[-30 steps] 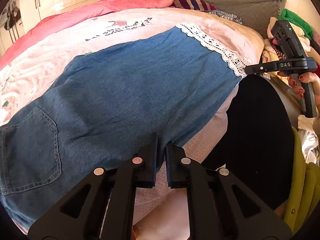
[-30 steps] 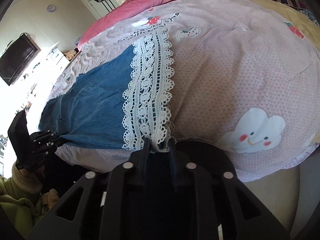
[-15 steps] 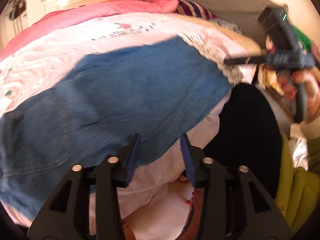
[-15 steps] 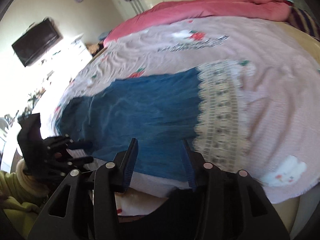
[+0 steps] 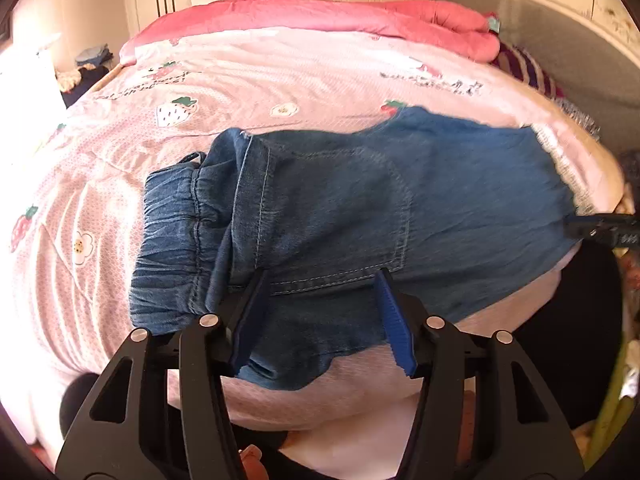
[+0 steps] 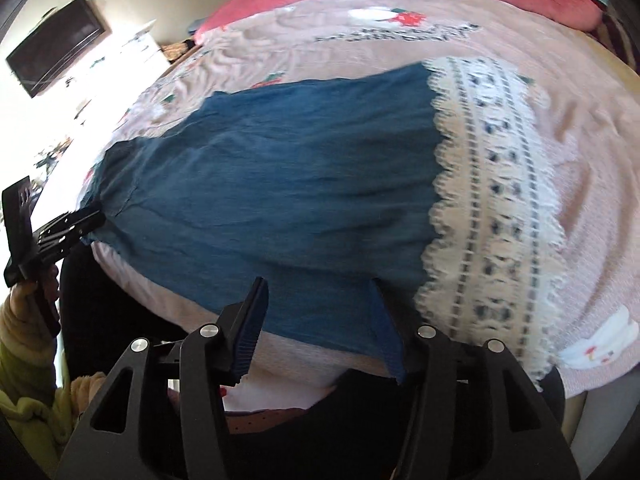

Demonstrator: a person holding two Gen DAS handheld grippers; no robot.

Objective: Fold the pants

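With both hand-held grippers, left [image 5: 320,316] and right [image 6: 320,320], just opened and empty, I judged the pants [image 5: 360,216] soft, limp and light, best pinched at the waistband [image 5: 172,248] near the bed's [image 5: 280,76] front edge.

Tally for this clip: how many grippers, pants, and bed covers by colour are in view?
Grippers: 2, the left gripper and the right gripper, both open
Denim pants: 1
Pink strawberry-print sheet: 1
Coral-pink quilt: 1
Total: 5
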